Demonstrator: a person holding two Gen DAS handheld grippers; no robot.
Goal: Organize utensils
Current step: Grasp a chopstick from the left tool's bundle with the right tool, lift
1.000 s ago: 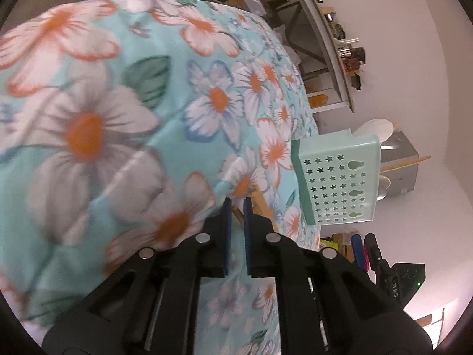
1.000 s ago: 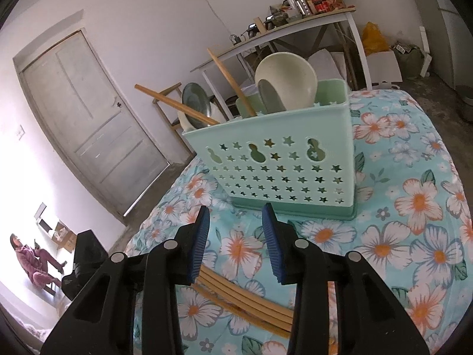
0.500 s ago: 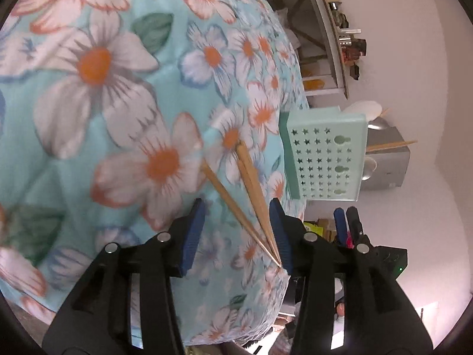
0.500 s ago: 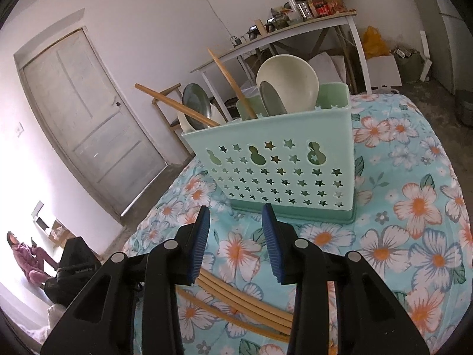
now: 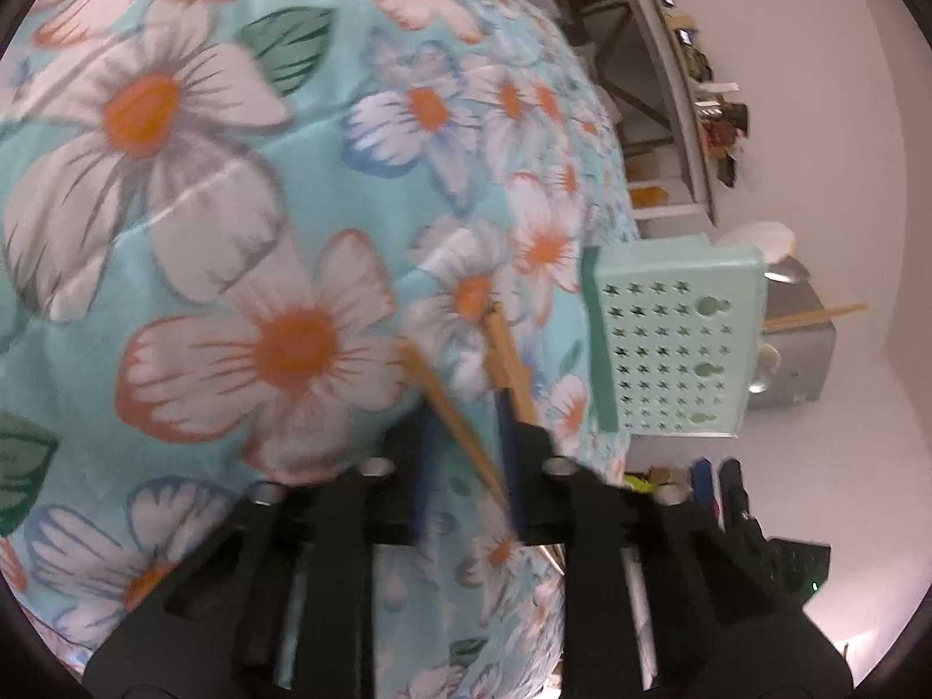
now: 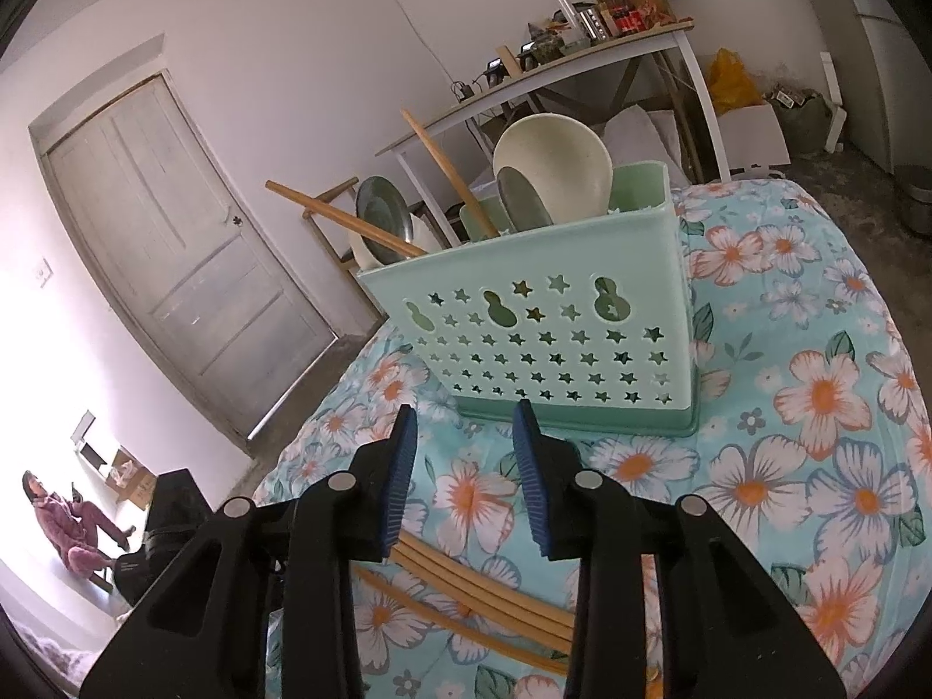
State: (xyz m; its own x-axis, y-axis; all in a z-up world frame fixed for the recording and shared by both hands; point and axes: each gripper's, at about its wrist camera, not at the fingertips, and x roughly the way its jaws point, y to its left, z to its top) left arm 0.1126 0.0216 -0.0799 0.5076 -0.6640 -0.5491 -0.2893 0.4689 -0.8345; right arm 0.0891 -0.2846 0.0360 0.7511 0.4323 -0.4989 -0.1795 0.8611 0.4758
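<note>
Left wrist view: your left gripper is closing its tongs around the chopsticks lying on the floral cloth, but only one stick sits squarely between the pads, so the others may be pushed aside or roll toward the edge. Your right gripper hangs spread and empty before the green caddy; its tongs are narrowing slightly.
</note>
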